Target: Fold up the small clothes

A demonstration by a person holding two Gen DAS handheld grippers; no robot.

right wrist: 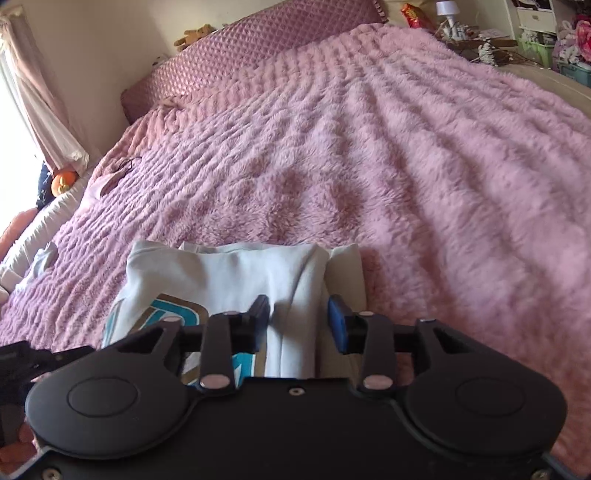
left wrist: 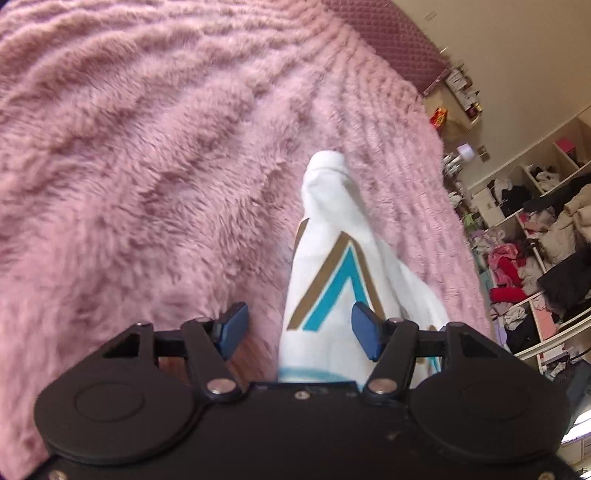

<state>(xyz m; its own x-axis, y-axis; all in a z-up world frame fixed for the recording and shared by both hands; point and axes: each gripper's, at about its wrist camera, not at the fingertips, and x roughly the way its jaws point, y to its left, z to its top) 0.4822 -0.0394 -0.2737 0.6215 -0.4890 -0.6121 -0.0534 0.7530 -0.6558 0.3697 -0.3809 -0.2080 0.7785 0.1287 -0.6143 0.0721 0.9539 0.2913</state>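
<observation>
A small white garment [left wrist: 325,258] with a teal and gold print lies on the fluffy pink blanket [left wrist: 147,166]. In the left wrist view it runs away from me as a narrow folded strip. My left gripper [left wrist: 300,330] is open over its near end, the left pad clear of the cloth and the right pad above it. In the right wrist view the same white garment [right wrist: 236,273] lies folded flat with its print at the lower left. My right gripper [right wrist: 299,323] stands open above its right part, white fabric showing between the fingers, neither pad pressing on it.
The pink blanket [right wrist: 406,166] covers a wide bed. Quilted mauve pillows [right wrist: 258,44] line the far end. Open shelves crammed with clothes [left wrist: 535,240] stand to the right. A cluttered bedside spot [right wrist: 461,29] and a curtained window [right wrist: 37,110] flank the bed.
</observation>
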